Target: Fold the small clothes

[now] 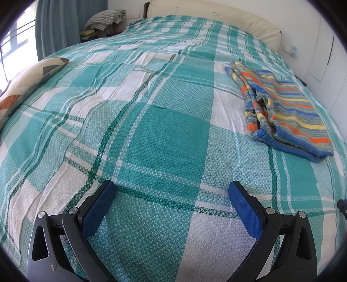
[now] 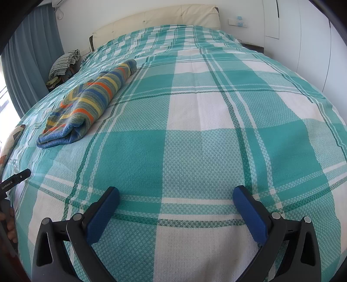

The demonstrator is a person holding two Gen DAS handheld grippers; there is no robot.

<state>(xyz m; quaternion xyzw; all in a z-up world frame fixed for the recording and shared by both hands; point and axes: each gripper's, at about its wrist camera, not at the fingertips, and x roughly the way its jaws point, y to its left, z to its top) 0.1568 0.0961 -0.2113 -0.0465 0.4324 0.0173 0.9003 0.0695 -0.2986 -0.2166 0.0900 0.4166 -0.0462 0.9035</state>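
Left gripper spread wide, nothing between the blue pads, hanging over the bedspread. Right gripper the same: fingers apart, empty, above a white-and-teal check. The left tool's tip also pokes in at the left edge of the right view.

Past both grippers, well apart from either: striped knit garment, looks like a small sweater, blue/orange/yellow/grey bands. It lies on the bedspread right of centre in the left view and left of centre in the right view, so roughly between the two tools and further up the bed. Already doubled over into a long bundle; blue ribbed hem edge faces the cameras, a bunched tube (sleeve or neck, cannot tell which) sits on the left side in the left view.

Handling guess: light, soft, thick knit, floppy, not slippery on woven cotton, not fragile. It'll sag and stretch if lifted by one point. Best grip probably the two corners of the ribbed hem, one per gripper, pinching all layers.

Further out: patterned pillow at left edge, cream headboard, checked cloth pile beside blue curtain.
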